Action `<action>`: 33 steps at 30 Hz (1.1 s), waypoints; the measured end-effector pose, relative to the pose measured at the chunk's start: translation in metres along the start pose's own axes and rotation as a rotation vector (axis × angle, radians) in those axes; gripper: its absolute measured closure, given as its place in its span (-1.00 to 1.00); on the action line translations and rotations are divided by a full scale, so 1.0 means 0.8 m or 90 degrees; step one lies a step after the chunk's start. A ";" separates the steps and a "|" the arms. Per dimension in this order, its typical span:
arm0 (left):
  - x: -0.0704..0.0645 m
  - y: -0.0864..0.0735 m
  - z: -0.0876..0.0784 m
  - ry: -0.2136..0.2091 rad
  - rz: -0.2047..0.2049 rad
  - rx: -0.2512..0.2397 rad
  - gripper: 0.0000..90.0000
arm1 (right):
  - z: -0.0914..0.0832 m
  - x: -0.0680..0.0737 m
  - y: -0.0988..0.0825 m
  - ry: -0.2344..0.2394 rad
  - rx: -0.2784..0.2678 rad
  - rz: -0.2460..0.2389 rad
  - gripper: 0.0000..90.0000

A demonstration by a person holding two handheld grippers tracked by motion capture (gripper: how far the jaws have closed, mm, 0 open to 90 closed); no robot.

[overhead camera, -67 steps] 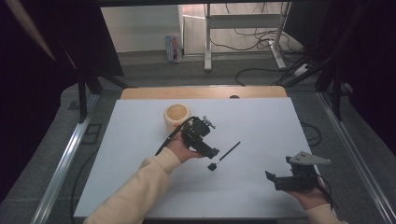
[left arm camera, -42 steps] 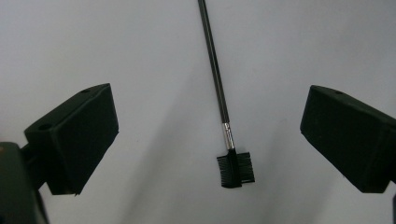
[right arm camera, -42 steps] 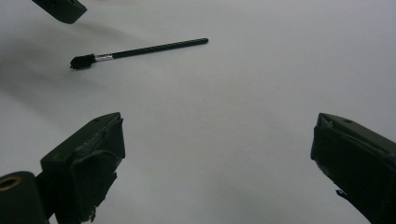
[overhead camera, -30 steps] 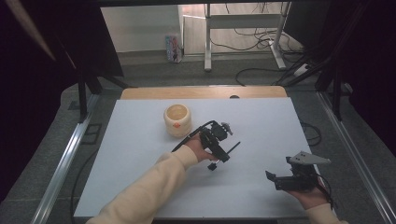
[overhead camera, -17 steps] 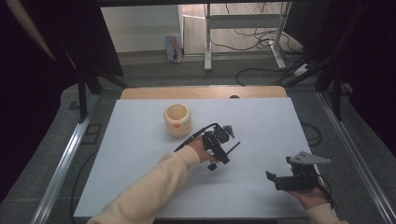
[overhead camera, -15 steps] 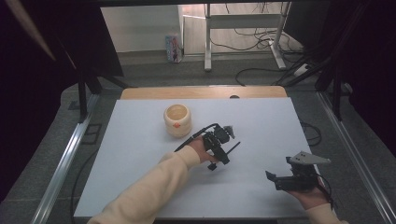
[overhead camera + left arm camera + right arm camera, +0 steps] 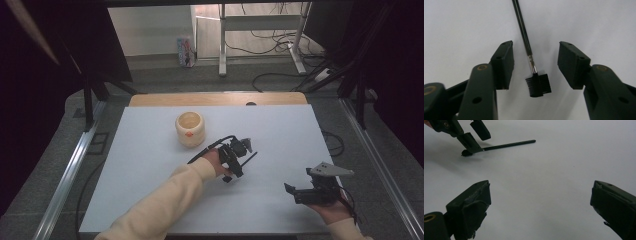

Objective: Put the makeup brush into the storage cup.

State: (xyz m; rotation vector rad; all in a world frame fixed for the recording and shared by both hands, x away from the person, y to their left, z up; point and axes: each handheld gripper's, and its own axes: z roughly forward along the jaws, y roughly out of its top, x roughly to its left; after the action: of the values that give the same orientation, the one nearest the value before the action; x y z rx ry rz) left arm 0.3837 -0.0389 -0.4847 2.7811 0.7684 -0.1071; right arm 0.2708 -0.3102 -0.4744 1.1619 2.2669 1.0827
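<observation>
your left gripper (image 7: 535, 67) has come across from beside the cup (image 7: 190, 128) to sit over the brow brush (image 7: 537, 83), and its fingers (image 7: 503, 63) have just been closing: they now stand about half way in, one on each side of the comb head, with a gap on both sides and nothing pressed yet. so the pickup is set up but not made; i judge one more squeeze would catch the brush near the metal neck just above the head. the brush lies flat on the white counter (image 7: 150, 165) around its middle, nearer the front edge than the back, its thin black handle pointing toward the right edge. your right gripper (image 7: 300, 192) rests by the front right corner, fingers spread wide and empty. count: one brush, one cup, two grippers.
</observation>
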 end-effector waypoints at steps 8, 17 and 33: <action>-0.002 0.001 0.007 -0.003 0.007 0.019 0.28 | 0.000 0.000 0.000 0.000 0.000 0.000 -0.93; -0.001 0.001 0.013 0.013 0.008 0.030 0.65 | 0.000 0.000 0.000 0.000 0.000 0.000 -0.93; 0.000 -0.001 0.014 0.027 0.013 0.021 0.90 | 0.000 0.000 0.000 -0.002 0.001 -0.002 -0.93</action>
State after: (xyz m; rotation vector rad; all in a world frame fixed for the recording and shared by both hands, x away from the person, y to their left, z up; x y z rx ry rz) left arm 0.3831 -0.0412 -0.4956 2.8298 0.7546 -0.0564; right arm 0.2708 -0.3099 -0.4743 1.1585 2.2664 1.0770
